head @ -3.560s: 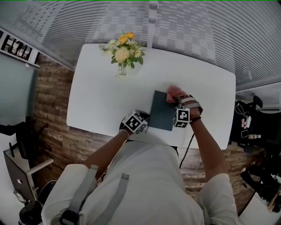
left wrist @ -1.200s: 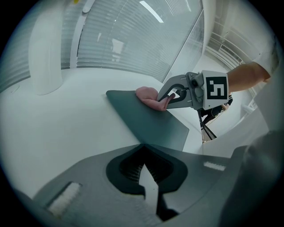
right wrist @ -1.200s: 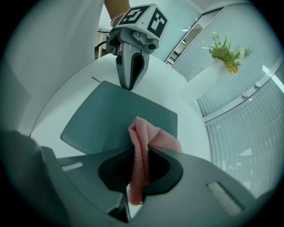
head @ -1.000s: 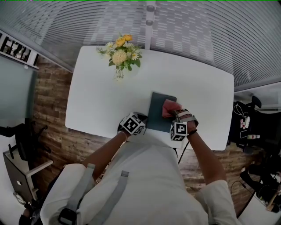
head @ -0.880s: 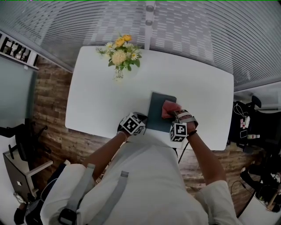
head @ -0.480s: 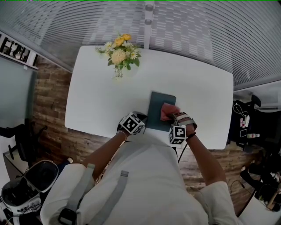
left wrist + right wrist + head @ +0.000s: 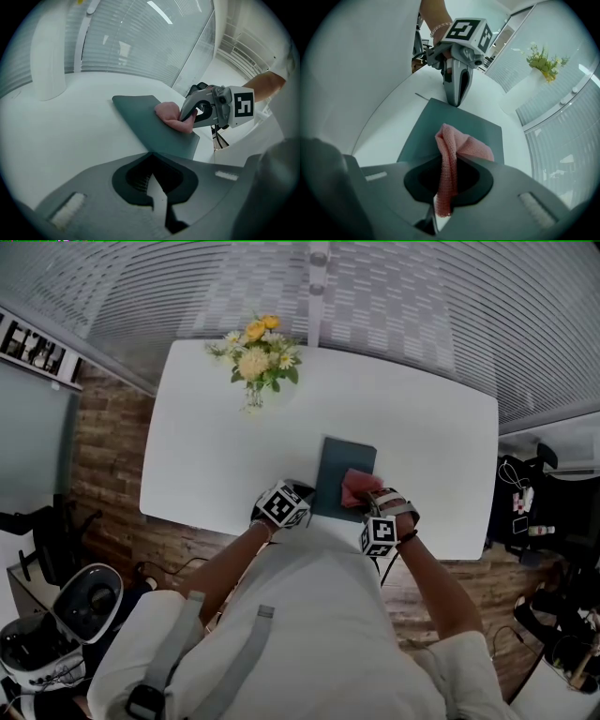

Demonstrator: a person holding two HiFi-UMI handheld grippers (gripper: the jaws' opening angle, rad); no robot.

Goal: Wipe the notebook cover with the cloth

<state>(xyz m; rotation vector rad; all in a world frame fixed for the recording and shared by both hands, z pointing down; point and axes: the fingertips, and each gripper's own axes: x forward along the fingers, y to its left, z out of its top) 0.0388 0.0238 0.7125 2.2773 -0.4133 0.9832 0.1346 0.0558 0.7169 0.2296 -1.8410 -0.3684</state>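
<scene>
– Firstly, the notebook: location?

– Flat on the white desk, close to the near edge and somewhat right of centre. Dark cover facing up, closed.

– And the cloth?

– Pink, bunched up. It lies on the near right part of the cover, touching it. One end runs back between the jaws of the right claw, which is clenched on it; the right gripper view shows the strip pinched there and the rest draped forward onto the notebook.

– Position of that claw?

– Over the notebook's near right corner, tilted down toward the cover, with the hand behind it at the desk's near edge.

– Left claw?

– Jaws closed together, nothing between them. Seen from the right gripper view, its tip points down at the notebook's near left corner. It stands right at that edge; whether it presses on the cover or on the desk just beside it, I cannot tell.

– The two claws relative to each other?

– Apart, one at each near corner of the notebook, the cover between them.

– Anything else on the desk?

– A vase of flowers, yellow and white blooms, upright at the far left, well apart from the notebook.
</scene>
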